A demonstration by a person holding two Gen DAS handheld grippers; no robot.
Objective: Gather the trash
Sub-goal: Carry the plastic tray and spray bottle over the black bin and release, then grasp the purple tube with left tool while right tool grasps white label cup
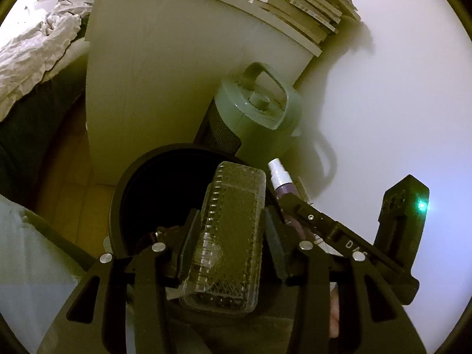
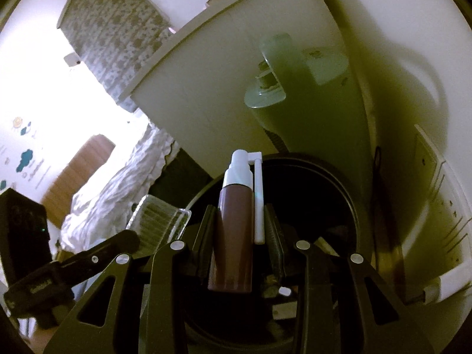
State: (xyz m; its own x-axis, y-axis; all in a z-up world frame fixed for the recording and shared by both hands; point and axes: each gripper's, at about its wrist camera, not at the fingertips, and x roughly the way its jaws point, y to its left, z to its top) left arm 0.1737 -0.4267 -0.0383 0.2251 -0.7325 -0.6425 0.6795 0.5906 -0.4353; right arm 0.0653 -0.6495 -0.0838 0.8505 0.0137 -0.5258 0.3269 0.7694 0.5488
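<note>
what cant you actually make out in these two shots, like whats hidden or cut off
- Inside of the black bin: left wrist view, too dark to see contents.
- Lower end of the clear plastic container: hidden behind the left gripper.
- Base of the brown spray bottle: right wrist view, hidden by the right gripper.
- Base of the green jug: hidden behind the bin rim.
- Stack of books: cut off by the top edge.

Left gripper clamps a clear plastic container; right gripper (just beside it) clamps a brown spray bottle, both side by side.
</note>
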